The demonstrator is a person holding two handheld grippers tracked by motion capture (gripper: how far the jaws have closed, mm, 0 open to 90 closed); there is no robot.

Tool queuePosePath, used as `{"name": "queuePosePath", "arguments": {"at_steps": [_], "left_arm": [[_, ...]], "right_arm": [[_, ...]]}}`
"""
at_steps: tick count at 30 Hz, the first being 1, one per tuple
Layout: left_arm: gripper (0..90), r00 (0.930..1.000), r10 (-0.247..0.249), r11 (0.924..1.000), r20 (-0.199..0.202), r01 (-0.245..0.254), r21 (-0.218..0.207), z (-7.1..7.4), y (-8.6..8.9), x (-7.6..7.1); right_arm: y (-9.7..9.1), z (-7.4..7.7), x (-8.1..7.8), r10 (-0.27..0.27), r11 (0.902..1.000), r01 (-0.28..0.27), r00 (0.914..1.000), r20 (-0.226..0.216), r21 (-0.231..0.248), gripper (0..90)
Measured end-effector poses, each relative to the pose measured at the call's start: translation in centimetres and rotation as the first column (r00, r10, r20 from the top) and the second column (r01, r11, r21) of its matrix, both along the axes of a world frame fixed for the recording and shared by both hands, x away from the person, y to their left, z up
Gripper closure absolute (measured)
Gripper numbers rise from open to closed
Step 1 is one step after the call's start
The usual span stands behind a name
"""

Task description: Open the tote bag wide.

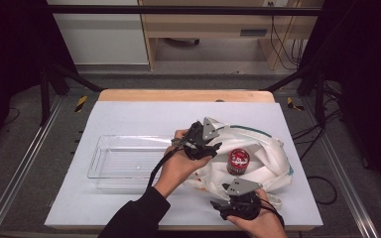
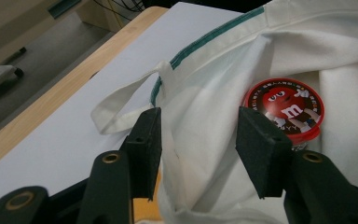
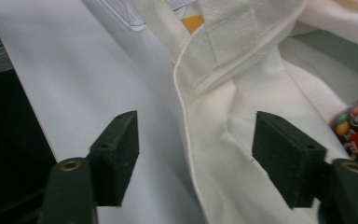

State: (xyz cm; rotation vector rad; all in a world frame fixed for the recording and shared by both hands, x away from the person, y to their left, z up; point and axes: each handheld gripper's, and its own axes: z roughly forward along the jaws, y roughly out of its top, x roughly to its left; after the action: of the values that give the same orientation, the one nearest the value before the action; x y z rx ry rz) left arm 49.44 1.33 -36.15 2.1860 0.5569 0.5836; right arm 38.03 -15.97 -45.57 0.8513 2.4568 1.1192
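A white cloth tote bag point(image 1: 265, 144) with green trim lies crumpled on the right half of the white table top. A red-lidded candy tub point(image 1: 238, 161) stands in the bag's folds. My left gripper point(image 1: 213, 148) hovers over the bag's left side. In the left gripper view its jaws stand open point(image 2: 198, 140) over the bag's fabric point(image 2: 205, 93), with the tub's lid point(image 2: 284, 105) just beyond the right jaw. My right gripper point(image 1: 223, 198) sits at the bag's near edge. Its jaws point(image 3: 196, 140) are open astride the bag's hem point(image 3: 214, 107) without pressing it, and the tub point(image 3: 356, 133) stands at the far right.
A clear plastic tray point(image 1: 99, 158) lies left of the bag, close to my left hand. A loose bag handle point(image 2: 121, 102) lies on the white table top point(image 1: 144, 114), whose wooden far edge point(image 1: 178, 95) shows behind. The table's front edge is right below my right hand.
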Motion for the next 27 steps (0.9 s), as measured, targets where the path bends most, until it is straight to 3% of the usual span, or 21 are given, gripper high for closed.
{"name": "queuePosePath", "arguments": {"at_steps": [8, 12, 15, 17, 20, 25, 27], "left_arm": [[43.3, 0.9999, -0.002, 0.9989, 0.01, 0.003, -0.046, -0.3, 2.0, -2.3], [40.5, 0.9993, 0.008, 0.9983, 0.036, -0.006, -0.058, -0.4, 3.2, -3.4], [40.0, 0.9994, 0.013, 0.995, 0.032, -0.01, -0.099, -0.6, 4.1, -4.4], [39.9, 0.9986, 0.009, 0.9969, 0.053, -0.005, -0.079, -0.8, 4.7, -5.2], [40.0, 0.9992, 0.002, 0.9951, 0.04, 0.002, -0.099, -1.3, 5.1, -6.2], [40.0, 0.9993, -0.035, 0.9944, 0.014, 0.036, -0.099, -2.2, 4.9, -7.4], [40.2, 0.9986, -0.052, 0.9955, 0.006, 0.052, -0.079, -2.6, 4.3, -7.5]], "right_arm": [[-1.3, 0.6, -0.6, -0.013, 0.9998, 0.012, 0.9998, 0.014, 0.013, 22.2], [-2.2, 1.4, -0.6, -0.038, 0.9988, 0.037, 0.9985, 0.038, 0.033, 23.4], [-3.2, 2.3, -0.6, -0.062, 0.9961, 0.057, 0.996, 0.064, 0.067, 26.6], [-4.2, 3.2, -0.5, -0.082, 0.9929, 0.074, 0.9927, 0.089, 0.093, 28.7], [-5.3, 4.0, -0.3, -0.128, 0.9866, 0.115, 0.9847, 0.118, 0.116, 31.8], [-6.9, 4.5, 0.3, -0.206, 0.9759, 0.194, 0.9692, 0.134, 0.1, 35.8], [-7.5, 5.0, 0.7, -0.227, 0.9726, 0.218, 0.9637, 0.14, 0.082, 38.7]]}}
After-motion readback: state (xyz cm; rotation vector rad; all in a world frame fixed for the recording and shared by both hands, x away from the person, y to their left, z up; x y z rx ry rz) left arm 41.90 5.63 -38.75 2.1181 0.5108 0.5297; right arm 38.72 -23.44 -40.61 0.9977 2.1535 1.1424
